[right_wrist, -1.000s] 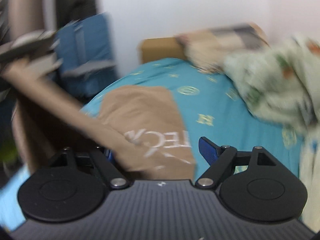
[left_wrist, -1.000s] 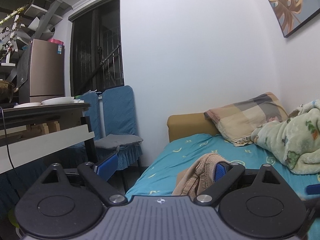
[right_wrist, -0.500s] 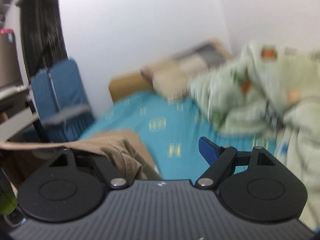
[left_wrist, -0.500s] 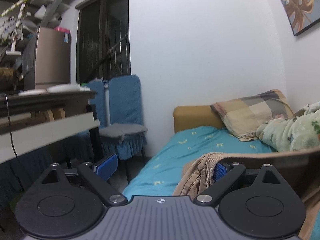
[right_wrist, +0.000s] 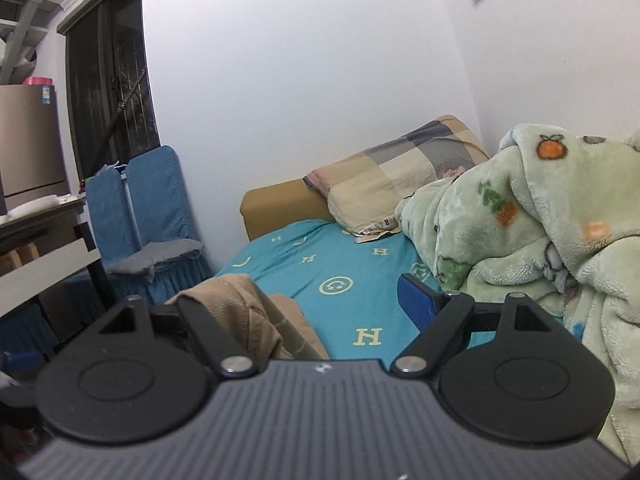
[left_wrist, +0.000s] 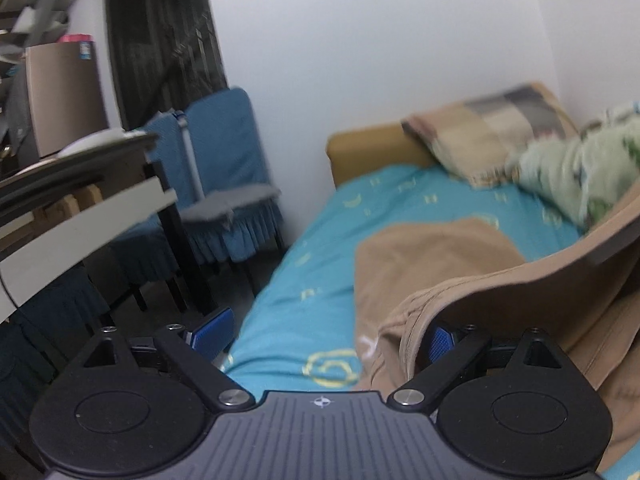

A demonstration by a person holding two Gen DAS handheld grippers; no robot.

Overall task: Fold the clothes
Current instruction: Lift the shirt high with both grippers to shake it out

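A white-walled bedroom holds a bed (right_wrist: 344, 276) spread with a turquoise sheet printed in pale letters and smiley faces, its ochre padded headboard (right_wrist: 280, 208) set against the far wall. At two o'clock in the right wrist view a fluffy pale green blanket (right_wrist: 532, 236) with fruit prints lies heaped beside a checked pillow (right_wrist: 396, 184) in beige and grey. At nine o'clock stand two blue-covered chairs (right_wrist: 140, 208) with pleated skirts and a grey cushion, next to a dark table (left_wrist: 80, 184) and a brown fridge (right_wrist: 28, 140).

The tan garment (left_wrist: 432, 264), soft with a ribbed hem, lies partly on the sheet at the middle of the left wrist view and rises in a taut band toward three o'clock. Its bunched edge drapes over the inner finger of each tool. The left gripper (left_wrist: 320, 338) has its blue-padded fingers set wide apart, the right-hand pad (left_wrist: 438, 346) half buried under the ribbed edge, the other bare over the floor. The right gripper (right_wrist: 304, 308) is likewise spread wide: cloth covers its left finger at eight o'clock, while its other pad (right_wrist: 416, 300) stands clear above the sheet.
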